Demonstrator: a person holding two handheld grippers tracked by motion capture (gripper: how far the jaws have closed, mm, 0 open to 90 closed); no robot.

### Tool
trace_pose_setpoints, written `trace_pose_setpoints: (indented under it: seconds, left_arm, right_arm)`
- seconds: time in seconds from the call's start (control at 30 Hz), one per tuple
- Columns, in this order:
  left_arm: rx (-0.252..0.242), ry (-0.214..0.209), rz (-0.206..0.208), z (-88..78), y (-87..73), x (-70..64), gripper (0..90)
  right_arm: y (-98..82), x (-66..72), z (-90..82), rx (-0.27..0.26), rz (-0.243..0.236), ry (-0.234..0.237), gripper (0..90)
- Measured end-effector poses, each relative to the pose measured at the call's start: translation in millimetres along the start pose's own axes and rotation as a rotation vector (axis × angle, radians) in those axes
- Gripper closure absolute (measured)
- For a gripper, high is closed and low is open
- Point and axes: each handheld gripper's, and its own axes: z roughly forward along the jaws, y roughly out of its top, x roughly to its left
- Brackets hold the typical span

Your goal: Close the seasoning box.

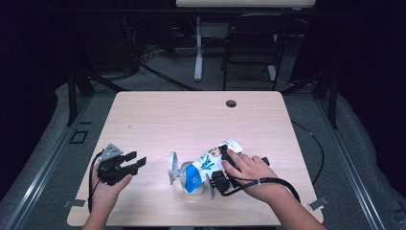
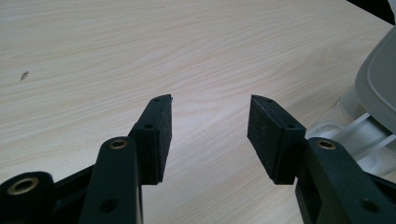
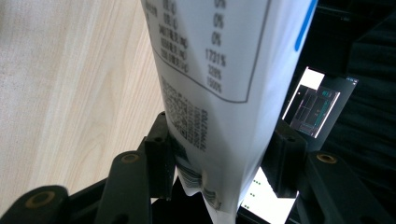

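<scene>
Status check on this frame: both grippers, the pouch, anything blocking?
Right gripper shut on white pouch, tilted over clear container. Left gripper open, off to the side on table. Nothing blocking.

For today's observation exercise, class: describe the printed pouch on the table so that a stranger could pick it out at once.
Start at the light wooden table and look to its near edge, right of centre. There the pouch leans tilted, its lower end over a clear container with a grey lid, clamped in the jaws of the right gripper. It alone is white with blue panels and printed text.
</scene>
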Motion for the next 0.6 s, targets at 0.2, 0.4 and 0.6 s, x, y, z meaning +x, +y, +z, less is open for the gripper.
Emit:
trace_pose_setpoints:
  seconds: [0.2, 0.4, 0.6]
  left_arm:
    - [-0.002, 0.000, 0.003, 0.0, 0.1, 0.0, 50.5]
    - [0.001, -0.001, 0.004, -0.2, 0.1, 0.0, 50.5]
    - [-0.003, 0.003, 0.002, 0.2, -0.3, 0.7, 50.5]
  right_arm:
    - [0.1, -0.5, -0.2, -0.001, -0.004, -0.002, 52.3]
    - [0.1, -0.7, -0.4, -0.002, -0.004, -0.003, 52.4]
    - [0.1, -0.8, -0.5, -0.003, -0.006, -0.005, 52.4]
